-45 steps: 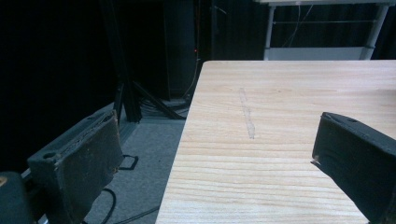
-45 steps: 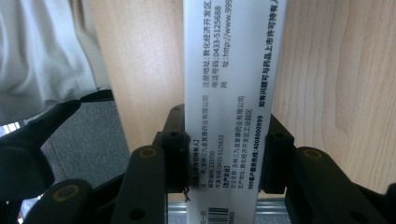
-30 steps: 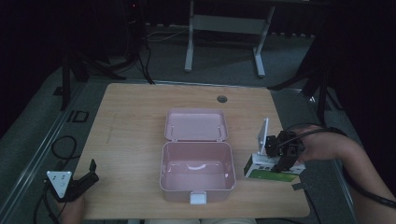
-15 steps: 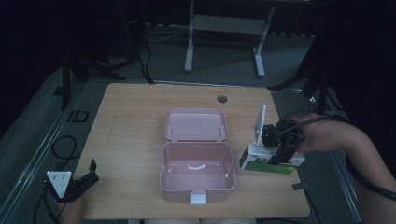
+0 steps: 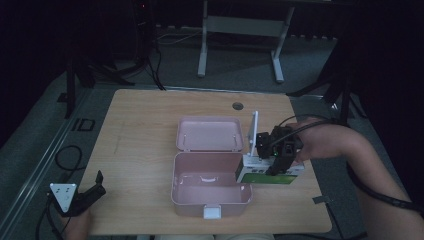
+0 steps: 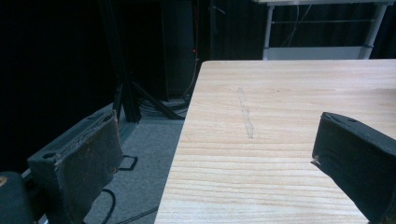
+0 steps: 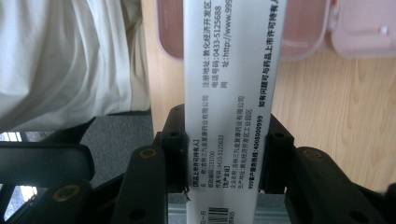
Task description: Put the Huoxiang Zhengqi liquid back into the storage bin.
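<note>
The right gripper (image 5: 272, 155) holds a white and green box (image 5: 270, 172) between its fingers, at the right rim of the open pink case (image 5: 210, 182) – the right gripper view shows its printed side. The left gripper (image 5: 87, 192) waits at the bench (image 5: 145, 130) corner, fingers apart and empty.

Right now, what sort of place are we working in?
Probably a dim lab or recording room: a bare wooden table, cables on the grey carpet, and a metal desk frame against black surroundings.
</note>
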